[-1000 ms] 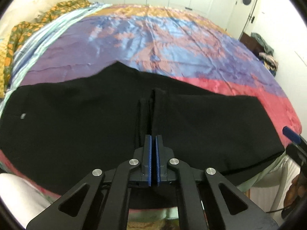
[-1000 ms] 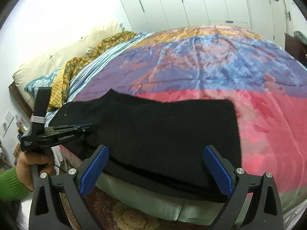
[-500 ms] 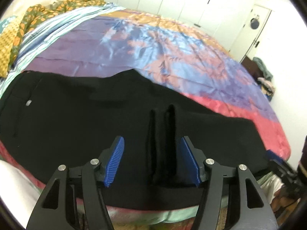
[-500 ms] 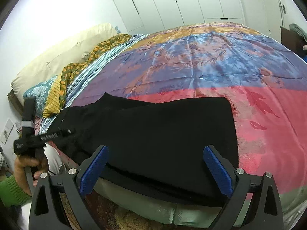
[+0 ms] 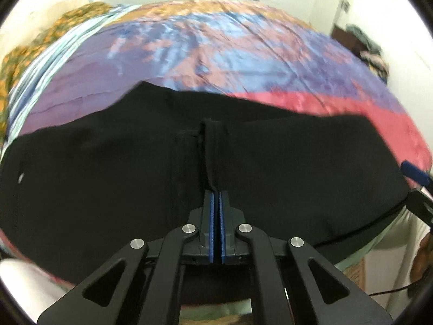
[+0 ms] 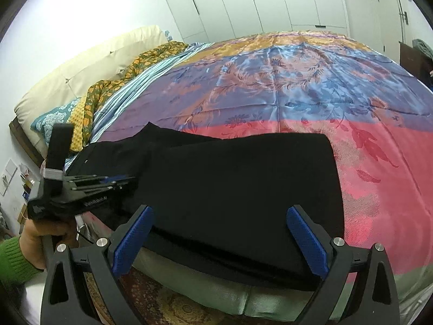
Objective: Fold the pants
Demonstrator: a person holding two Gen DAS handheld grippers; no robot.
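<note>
Black pants [image 5: 108,178] lie flat across the near edge of the bed, legs folded one over the other, waist to the left. My left gripper [image 5: 215,197] is shut, pinching a raised ridge of the pants' cloth [image 5: 209,149] that runs away from its tips. From the right wrist view the same left gripper [image 6: 127,181] sits low on the pants [image 6: 243,184] at the left, held by a hand in a green sleeve [image 6: 16,260]. My right gripper [image 6: 219,239] stands open above the near edge of the pants, nothing between its blue pads [image 6: 305,241].
A shiny bedspread [image 6: 297,81] in purple, blue, orange and pink covers the bed. Pillows and a patterned cloth [image 6: 113,86] lie at the left end. White cupboard doors [image 6: 270,0] stand behind. The right gripper's blue pad [image 5: 414,173] shows at the right edge.
Half a second ago the left gripper's jaws stood open astride the cloth ridge; now they have closed on it. The right gripper has stayed open and nearly still.
</note>
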